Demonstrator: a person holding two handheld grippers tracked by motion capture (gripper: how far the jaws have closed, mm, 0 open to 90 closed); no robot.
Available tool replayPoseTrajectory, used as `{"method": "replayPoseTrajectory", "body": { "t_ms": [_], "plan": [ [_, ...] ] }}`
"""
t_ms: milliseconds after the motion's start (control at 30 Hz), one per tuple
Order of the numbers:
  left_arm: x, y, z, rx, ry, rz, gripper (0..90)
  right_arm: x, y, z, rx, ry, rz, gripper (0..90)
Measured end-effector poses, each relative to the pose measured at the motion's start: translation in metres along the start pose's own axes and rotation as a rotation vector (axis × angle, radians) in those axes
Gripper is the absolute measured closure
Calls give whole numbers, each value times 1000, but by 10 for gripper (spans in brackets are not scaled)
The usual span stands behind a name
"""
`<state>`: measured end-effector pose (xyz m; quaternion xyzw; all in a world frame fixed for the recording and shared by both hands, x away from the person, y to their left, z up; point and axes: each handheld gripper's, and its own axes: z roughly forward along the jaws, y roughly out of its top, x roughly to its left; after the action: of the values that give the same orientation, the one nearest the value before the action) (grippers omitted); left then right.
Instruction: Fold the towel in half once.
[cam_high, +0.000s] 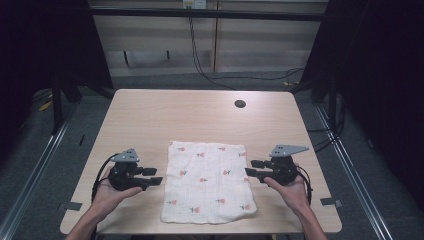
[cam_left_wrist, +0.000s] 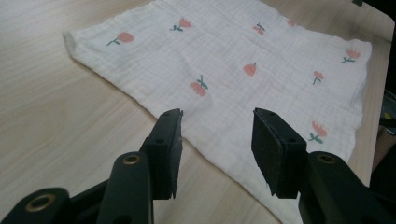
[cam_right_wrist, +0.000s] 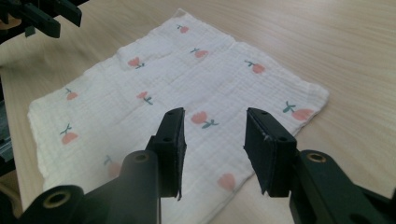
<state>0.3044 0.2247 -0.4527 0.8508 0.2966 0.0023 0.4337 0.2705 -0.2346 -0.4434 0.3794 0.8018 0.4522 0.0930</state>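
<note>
Muslin cloth (cam_high: 207, 182), near corner cropped in left gripper view

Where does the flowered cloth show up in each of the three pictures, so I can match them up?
High view: the cloth lies flat in the near middle of the table, between the two grippers.
Left gripper view: the cloth spreads across the upper middle and right, beyond the open jaws.
Right gripper view: the cloth fills the middle and left, beyond the open jaws.
Shared landmark: its red flower print.

Cloth (cam_high: 207, 182): thin white crinkled muslin, matt, flower-printed. Surface (cam_high: 200, 117): pale wood-grain laminate, smooth, slight sheen. Left gripper (cam_left_wrist: 217, 128): matt black plastic, brass-coloured rivets.
</note>
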Motion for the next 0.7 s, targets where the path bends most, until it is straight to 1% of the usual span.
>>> {"method": "replayPoseTrajectory", "body": {
  "t_ms": [33,67,100,133,167,233,300,333,367,400,433,467,533,567,600,633,667,700],
  "plan": [
    [2,2,0,-12,2,-5,530,-3,2,2,-1,7,8,597],
    [4,4,1,-21,8,-11,530,-6,3,5,8,23,9,589],
    [7,5,2,-26,9,-12,537,-8,5,8,30,20,1,572],
    [11,8,6,-16,26,-9,544,-9,7,11,47,15,-6,565],
    [13,10,8,-14,33,-5,545,-13,10,15,53,9,-1,561],
    [22,15,14,-20,23,-25,549,-18,13,18,45,21,3,562],
    [30,20,20,-23,29,-48,558,-24,19,22,45,2,-2,568],
    [34,22,23,-19,41,-51,559,-27,23,23,43,-6,-1,571],
    [37,23,27,-24,45,-61,578,-30,26,25,40,-13,-2,573],
    [39,24,32,-14,37,-65,588,-33,29,27,42,-14,-6,578],
    [41,26,37,5,49,-58,581,-36,32,29,41,-20,-7,581],
    [43,27,41,8,60,-66,575,-39,35,32,35,-24,-3,582],
    [47,29,46,7,57,-72,566,-45,40,38,44,-39,3,580],
    [48,30,47,7,61,-79,565,-48,43,40,40,-44,16,580],
    [50,31,48,10,53,-76,562,-50,44,41,38,-32,20,587],
    [50,32,49,12,54,-72,560,-52,46,43,46,-41,14,591],
    [54,35,51,19,65,-70,551,-58,48,47,37,-42,31,605],
    [54,35,51,19,65,-70,549,-58,48,47,37,-42,31,605]
  ]
}}
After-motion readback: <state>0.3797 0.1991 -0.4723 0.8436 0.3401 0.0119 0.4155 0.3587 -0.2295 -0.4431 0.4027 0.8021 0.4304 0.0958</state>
